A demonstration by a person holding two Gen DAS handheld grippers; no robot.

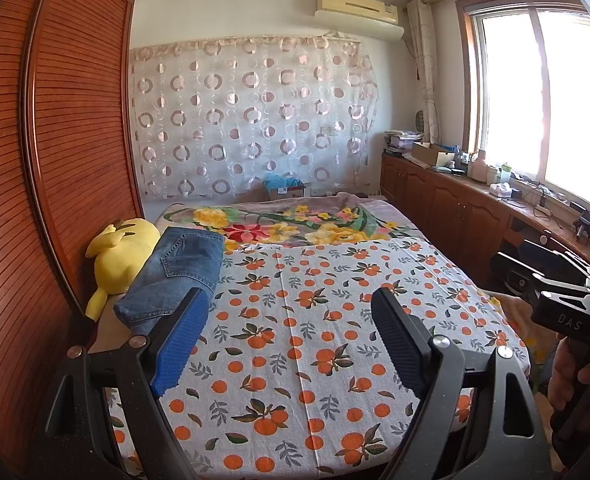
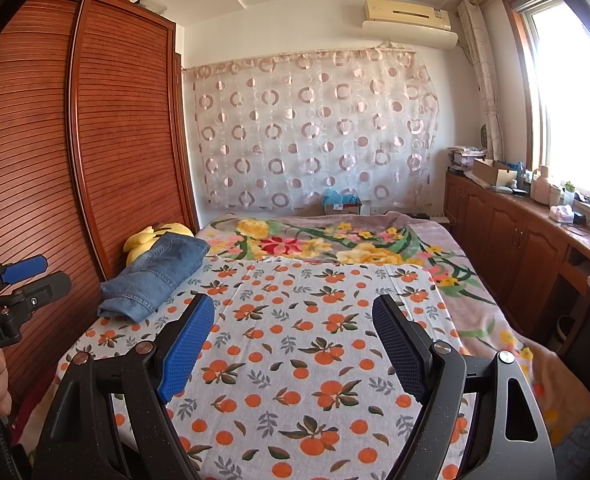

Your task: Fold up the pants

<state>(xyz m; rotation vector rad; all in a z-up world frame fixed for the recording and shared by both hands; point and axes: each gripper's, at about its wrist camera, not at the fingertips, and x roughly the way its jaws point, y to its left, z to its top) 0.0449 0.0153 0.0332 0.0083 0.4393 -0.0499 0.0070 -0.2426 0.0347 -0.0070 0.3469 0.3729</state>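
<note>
Bedroom, bed with orange-print sheet [image 2: 295,360]; folded jeans [image 2: 155,280] far left against yellow plush [image 1: 123,256], apparently set aside as finished; left gripper [image 1: 291,344] and right gripper [image 2: 295,344] jaws apart, empty, over near sheet

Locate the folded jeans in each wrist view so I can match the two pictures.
Left wrist view: the folded jeans lie left of centre, just beyond the left gripper and its blue finger pad, against the yellow plush toy.
Right wrist view: the folded jeans lie at mid-left, on the far left edge of the orange-print sheet.
Shared landmark: the yellow plush toy beside the wooden wardrobe.
</note>
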